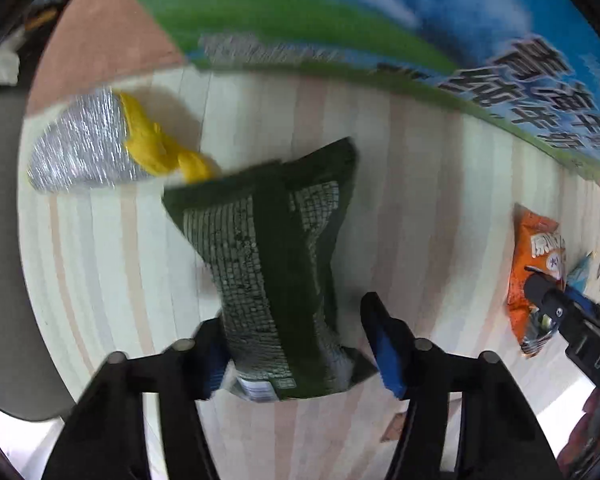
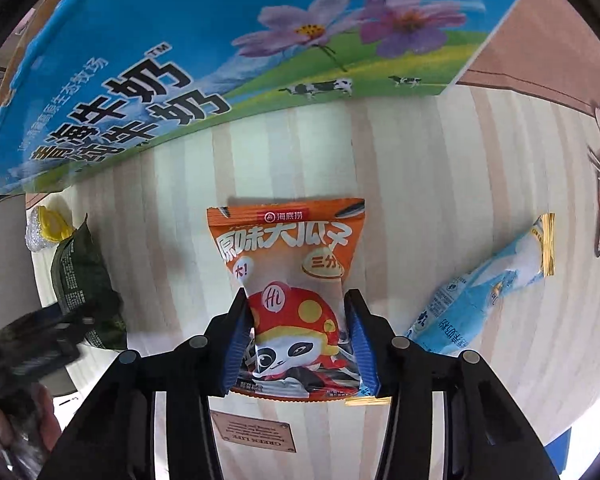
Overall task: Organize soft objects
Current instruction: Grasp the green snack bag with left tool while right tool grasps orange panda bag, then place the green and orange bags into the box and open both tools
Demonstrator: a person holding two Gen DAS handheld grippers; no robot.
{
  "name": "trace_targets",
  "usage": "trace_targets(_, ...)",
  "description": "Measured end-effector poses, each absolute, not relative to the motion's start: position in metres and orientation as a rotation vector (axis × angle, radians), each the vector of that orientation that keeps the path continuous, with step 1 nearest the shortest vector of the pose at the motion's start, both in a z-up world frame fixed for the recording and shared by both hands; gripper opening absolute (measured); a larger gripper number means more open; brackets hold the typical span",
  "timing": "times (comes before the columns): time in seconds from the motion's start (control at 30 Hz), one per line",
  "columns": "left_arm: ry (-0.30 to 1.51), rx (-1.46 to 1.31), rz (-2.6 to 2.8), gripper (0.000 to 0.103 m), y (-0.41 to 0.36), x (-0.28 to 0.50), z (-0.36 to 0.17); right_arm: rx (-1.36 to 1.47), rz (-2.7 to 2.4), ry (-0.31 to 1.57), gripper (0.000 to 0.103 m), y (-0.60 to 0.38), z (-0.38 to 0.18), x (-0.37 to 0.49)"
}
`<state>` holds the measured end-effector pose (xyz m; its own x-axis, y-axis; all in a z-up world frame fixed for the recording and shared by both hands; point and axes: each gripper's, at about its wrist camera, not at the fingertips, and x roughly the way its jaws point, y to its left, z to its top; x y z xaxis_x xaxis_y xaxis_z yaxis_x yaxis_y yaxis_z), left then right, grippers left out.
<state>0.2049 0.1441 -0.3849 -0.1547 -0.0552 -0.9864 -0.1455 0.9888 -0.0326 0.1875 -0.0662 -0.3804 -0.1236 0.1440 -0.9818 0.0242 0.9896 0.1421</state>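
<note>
Orange snack pouch (image 2: 288,292) sits pinched low between the right claw (image 2: 298,344) pads; crinkly film may slip. Dark green packet (image 1: 276,264) lies between the spread left claw (image 1: 296,344), ungripped, on the striped table (image 1: 420,200).

Both feeds look evenly and brightly lit to me, soft and diffuse, with no harsh glare. My left wrist view is smeared by motion blur: the dark green packet (image 1: 276,264) and the crinkled silver bag (image 1: 76,148) streak, and the print on the milk carton box (image 1: 340,20) is fuzzy. The right wrist view is much sharper; I can read the lettering on the orange sunflower seed packet (image 2: 288,264), which casts a faint shadow leftward on the pale striped surface (image 2: 440,168). Fisheye bending curves the box edge and stripes, and black vignette fills every corner.
</note>
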Motion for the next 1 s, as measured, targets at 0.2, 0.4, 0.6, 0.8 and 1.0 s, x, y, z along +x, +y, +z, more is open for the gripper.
trace_targets(0.2, 1.713, -0.184, 0.066, 0.037, 0.135, 0.185, -0.378, 0.05, 0.131, 1.71, 0.046, -0.055, -0.384, 0.18)
trace_targets(0.4, 1.723, -0.163, 0.057, 0.036, 0.126, 0.176, -0.387, -0.001, 0.162, 1.745, 0.048, -0.034, -0.394, 0.156)
trace_targets(0.6, 1.59, -0.169, 0.058, 0.032, 0.124, 0.181, -0.349, -0.075, 0.158, 1.714, 0.042, -0.007, -0.39, 0.143)
trace_targets(0.8, 1.462, -0.194, -0.005, 0.032, 0.122, 0.189, -0.277, 0.052, 0.244, 1.611, 0.037, 0.004, -0.319, 0.139)
trace_targets(1.0, 1.398, -0.2, -0.097, 0.032, 0.12, 0.233, -0.21, 0.181, 0.32, 1.452, 0.037, -0.003, -0.22, 0.164)
